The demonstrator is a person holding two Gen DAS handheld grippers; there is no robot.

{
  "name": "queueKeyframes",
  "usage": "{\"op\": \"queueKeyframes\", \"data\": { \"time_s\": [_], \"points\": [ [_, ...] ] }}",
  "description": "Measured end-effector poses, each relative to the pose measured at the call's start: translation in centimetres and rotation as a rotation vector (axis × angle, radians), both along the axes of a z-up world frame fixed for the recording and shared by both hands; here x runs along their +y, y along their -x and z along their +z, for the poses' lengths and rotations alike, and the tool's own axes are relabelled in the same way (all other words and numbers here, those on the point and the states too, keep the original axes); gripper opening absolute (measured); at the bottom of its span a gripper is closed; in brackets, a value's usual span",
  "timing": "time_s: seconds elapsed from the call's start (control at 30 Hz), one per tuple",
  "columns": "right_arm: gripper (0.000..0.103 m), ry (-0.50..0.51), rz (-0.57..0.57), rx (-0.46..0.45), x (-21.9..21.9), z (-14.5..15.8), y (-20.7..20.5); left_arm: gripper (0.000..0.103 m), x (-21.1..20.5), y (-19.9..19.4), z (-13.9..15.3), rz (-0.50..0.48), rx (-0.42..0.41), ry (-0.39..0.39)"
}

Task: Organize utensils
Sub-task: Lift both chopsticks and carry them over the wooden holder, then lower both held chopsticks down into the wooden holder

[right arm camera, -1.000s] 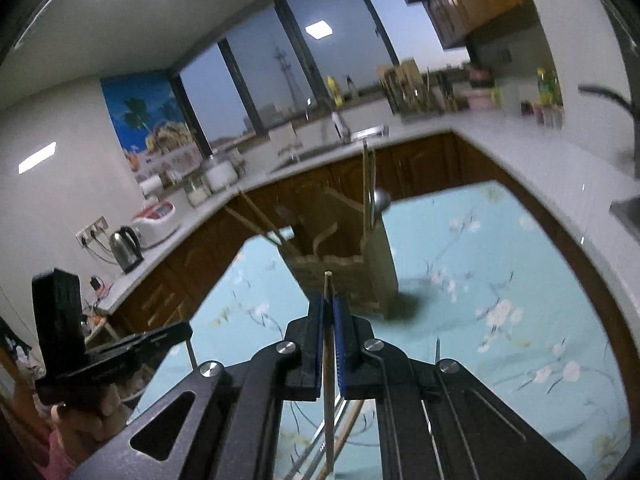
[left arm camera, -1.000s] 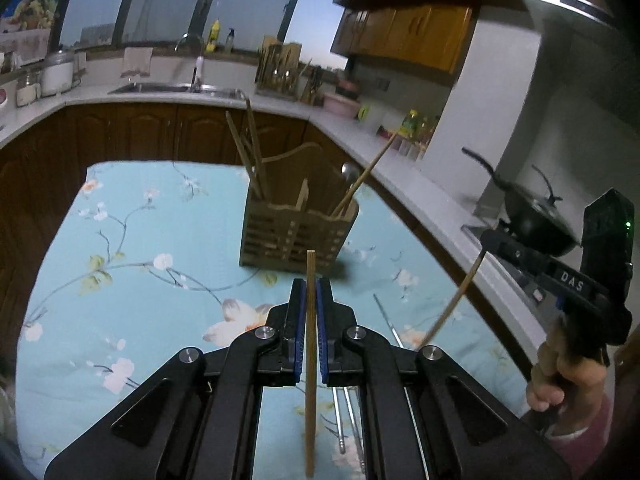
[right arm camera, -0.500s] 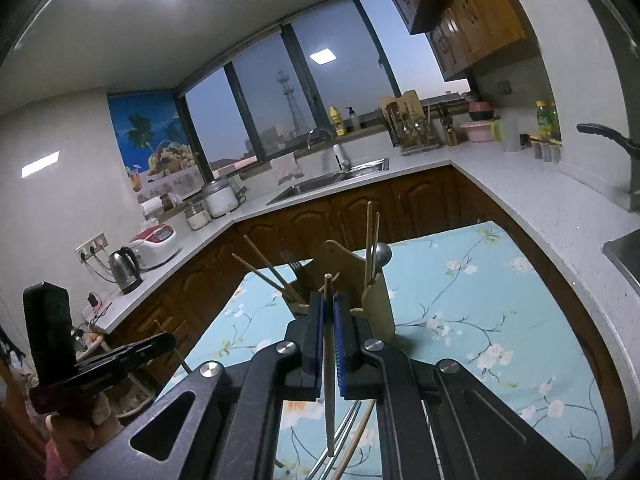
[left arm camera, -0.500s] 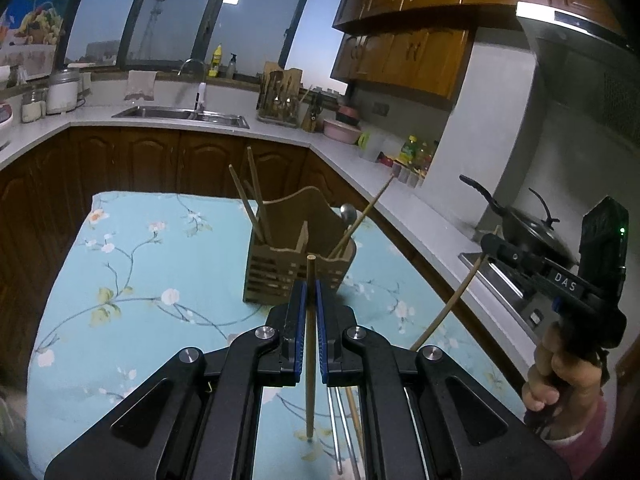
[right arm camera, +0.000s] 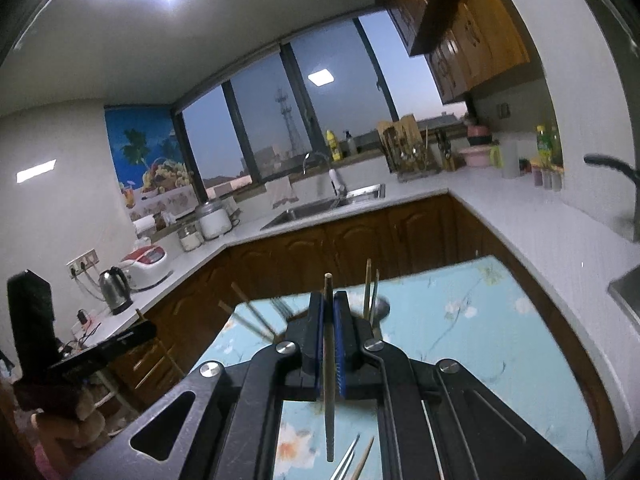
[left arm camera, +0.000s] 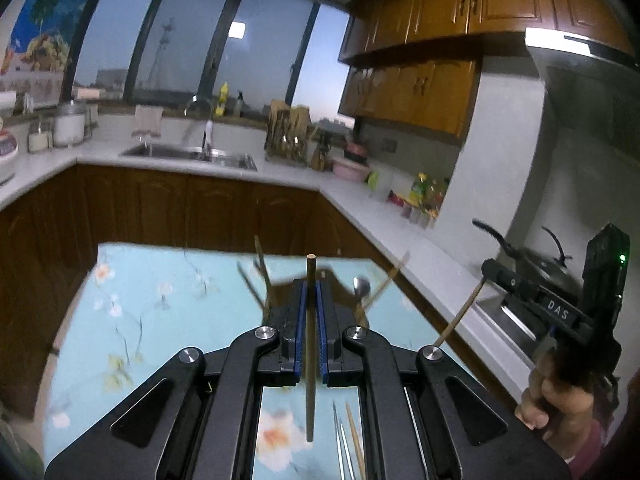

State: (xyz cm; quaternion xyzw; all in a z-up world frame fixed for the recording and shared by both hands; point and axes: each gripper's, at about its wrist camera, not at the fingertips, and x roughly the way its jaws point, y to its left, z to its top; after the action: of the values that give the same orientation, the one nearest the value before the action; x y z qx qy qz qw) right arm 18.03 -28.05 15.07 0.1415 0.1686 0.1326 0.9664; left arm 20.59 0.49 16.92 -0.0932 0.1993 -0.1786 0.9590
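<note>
My left gripper (left arm camera: 310, 292) is shut on a wooden chopstick (left arm camera: 310, 344) held upright. My right gripper (right arm camera: 329, 304) is shut on another wooden chopstick (right arm camera: 329, 360), also upright. The right gripper also shows at the right of the left wrist view (left arm camera: 490, 276), its chopstick (left arm camera: 460, 314) slanting down. The left gripper shows at the left of the right wrist view (right arm camera: 136, 332). The wooden utensil holder (left arm camera: 276, 304) is mostly hidden behind the jaws; chopsticks (left arm camera: 262, 268) and a spoon (left arm camera: 362, 286) stick out of it.
The table has a light blue floral cloth (left arm camera: 140, 312). More chopsticks and metal utensils (left arm camera: 346, 440) lie on it below the grippers. Kitchen counters with a sink (left arm camera: 192, 154), a wok (left arm camera: 540, 260) and a kettle (right arm camera: 116, 290) surround the table.
Both grippers have risen and tilted up with their chopsticks, so the holder dropped lower in view and now sits behind the jaws.
</note>
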Motion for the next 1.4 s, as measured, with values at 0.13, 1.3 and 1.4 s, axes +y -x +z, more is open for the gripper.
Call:
{"op": "queueKeyframes", "data": {
  "time_s": [0.13,1.3,1.4],
  "points": [
    [0.005,0.009,-0.025,-0.062,0.4,1.9,-2.0,0.004,-0.2,-2.5,2.1,0.040,-0.059,0.009],
    [0.006,0.077,-0.081,0.016,2.3,-6.4,-9.7,0.005,-3.2,-10.3,-7.5,0.102,0.021,-0.005],
    [0.006,0.070,-0.078,0.032,2.2,-6.4,-10.1,0.005,-3.3,-10.5,-7.5,0.103,0.031,-0.007]
  ]
}}
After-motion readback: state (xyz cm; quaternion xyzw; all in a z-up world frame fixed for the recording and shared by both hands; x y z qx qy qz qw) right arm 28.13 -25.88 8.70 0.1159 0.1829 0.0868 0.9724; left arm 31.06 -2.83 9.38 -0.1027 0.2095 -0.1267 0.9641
